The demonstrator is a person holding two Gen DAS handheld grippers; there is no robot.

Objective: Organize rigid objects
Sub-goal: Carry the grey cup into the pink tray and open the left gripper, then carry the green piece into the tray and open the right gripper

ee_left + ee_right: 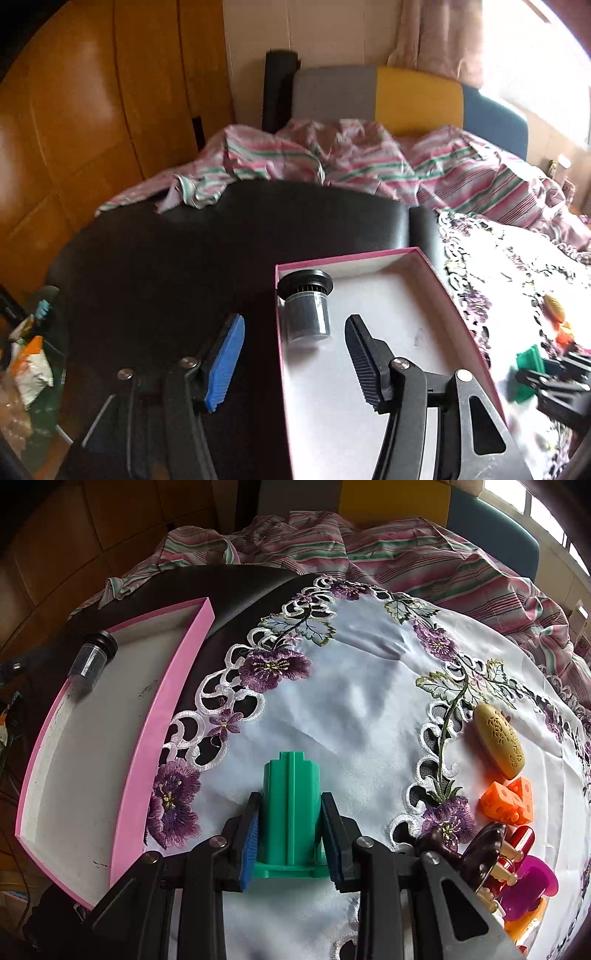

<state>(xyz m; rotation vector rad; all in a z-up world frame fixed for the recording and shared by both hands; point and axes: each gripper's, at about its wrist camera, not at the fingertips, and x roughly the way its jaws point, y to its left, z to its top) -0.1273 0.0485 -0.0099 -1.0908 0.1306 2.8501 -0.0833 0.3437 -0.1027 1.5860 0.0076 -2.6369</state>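
Right claw (290, 834) clamps green block (291, 812), long axis pointing away.

The left wrist view looks forward and down over the pink box (388, 332), close, bed behind at the top. The right wrist view tilts steeper onto the cloth (369, 709). Both show the box, at its left edge in the right view.

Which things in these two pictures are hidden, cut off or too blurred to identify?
- Right wrist view: the toy pile at lower right is cut by the picture edge and partly covered by the right gripper, which is closed on the green block.
- Left wrist view: glare washes out the small objects on the tablecloth.
- Left wrist view: the litter at the left edge is blurred and cropped.
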